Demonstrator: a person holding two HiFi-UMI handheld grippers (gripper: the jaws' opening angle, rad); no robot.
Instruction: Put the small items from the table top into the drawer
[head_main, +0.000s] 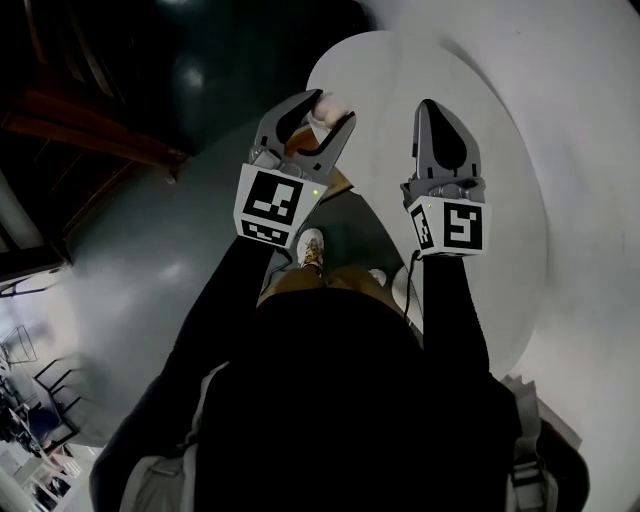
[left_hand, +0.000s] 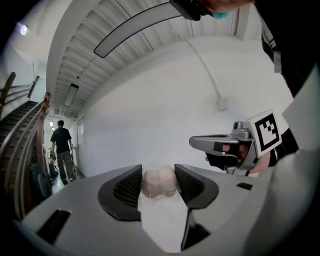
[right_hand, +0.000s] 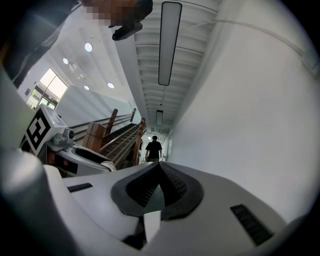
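My left gripper (head_main: 328, 108) is shut on a small pale item in clear wrap (head_main: 322, 112), held out in front of me. In the left gripper view the wrapped item (left_hand: 159, 181) sits squeezed between the two dark pads (left_hand: 127, 189) of the left gripper (left_hand: 158, 177). To its right, my right gripper (head_main: 430, 108) is at about the same height, jaws closed together with nothing in them. In its own view the right gripper (right_hand: 159, 167) shows its pads meeting at the tips. Each gripper appears in the other's view: the right gripper (left_hand: 200, 142) and the left gripper (right_hand: 95, 155). No table or drawer is in view.
A white wall (head_main: 560, 120) runs along the right, with grey floor (head_main: 150, 260) on the left. My shoe (head_main: 311, 248) shows below the grippers. A person (right_hand: 153, 148) walks far down the corridor beside stacked wooden boards and a stair rail (right_hand: 117, 135).
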